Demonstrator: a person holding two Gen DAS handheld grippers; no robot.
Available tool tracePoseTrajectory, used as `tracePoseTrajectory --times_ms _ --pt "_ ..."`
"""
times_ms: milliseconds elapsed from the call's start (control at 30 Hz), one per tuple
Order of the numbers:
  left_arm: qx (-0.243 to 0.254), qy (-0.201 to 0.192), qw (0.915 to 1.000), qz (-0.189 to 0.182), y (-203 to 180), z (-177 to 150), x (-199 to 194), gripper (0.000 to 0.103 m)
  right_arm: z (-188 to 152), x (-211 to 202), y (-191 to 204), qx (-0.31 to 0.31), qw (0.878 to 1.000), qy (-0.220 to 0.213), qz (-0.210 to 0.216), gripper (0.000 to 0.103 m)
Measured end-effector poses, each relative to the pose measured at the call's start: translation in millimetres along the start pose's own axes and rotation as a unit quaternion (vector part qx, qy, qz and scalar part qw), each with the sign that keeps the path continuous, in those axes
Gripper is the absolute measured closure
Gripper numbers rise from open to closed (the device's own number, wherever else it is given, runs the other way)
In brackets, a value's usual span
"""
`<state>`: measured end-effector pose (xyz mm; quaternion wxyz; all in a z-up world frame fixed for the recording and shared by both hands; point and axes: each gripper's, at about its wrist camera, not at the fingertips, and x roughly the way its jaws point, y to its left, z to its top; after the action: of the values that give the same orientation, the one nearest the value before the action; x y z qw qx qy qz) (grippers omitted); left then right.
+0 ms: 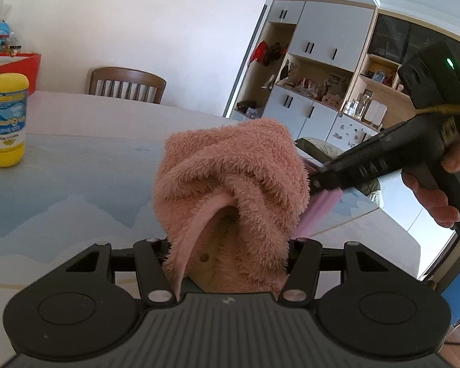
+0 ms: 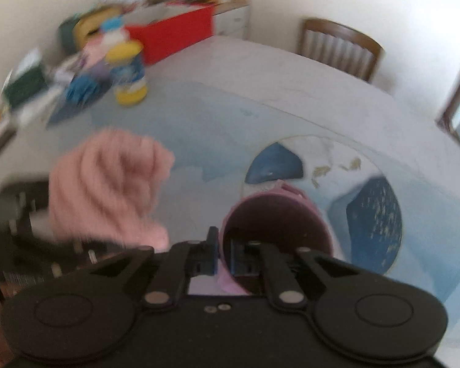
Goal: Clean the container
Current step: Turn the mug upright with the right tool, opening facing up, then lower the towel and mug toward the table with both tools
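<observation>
Left gripper (image 1: 227, 239): I see my fingers squeezed onto a fluffy pink towel (image 1: 233, 184); the towel is bunched up and sticks out in front of them

Right gripper (image 2: 222, 256): my two fingers are pinched onto the rim of the pink container (image 2: 309, 214), one finger outside the wall and one inside

Pink container: it is tipped so its open mouth faces my right camera; the inside looks dark; in the left view only a strip of its pink side (image 1: 319, 211) peeks out beside the towel

Towel and container: just beside each other, above the table (image 1: 92, 159)

Hand (image 1: 435, 196): a person's fingers wrap the right gripper's black handle

Table: it has a blue and white picture cover

Yellow bottle (image 1: 5, 119): stands far off on the table, near a red box (image 2: 174, 36)

Chair (image 1: 127, 84): brown, at the far side of the table

Right view: blurry
</observation>
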<state>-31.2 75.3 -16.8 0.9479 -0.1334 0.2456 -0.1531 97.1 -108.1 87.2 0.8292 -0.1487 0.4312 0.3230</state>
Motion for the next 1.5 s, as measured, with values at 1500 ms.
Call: tracePoseTrajectory --times_ms 1500 --pt "0.02 0.096 0.9924 0.075 23 43 45 0.026 -11 -41 -10 0.1 0.989 -0.105 0.012 0.062"
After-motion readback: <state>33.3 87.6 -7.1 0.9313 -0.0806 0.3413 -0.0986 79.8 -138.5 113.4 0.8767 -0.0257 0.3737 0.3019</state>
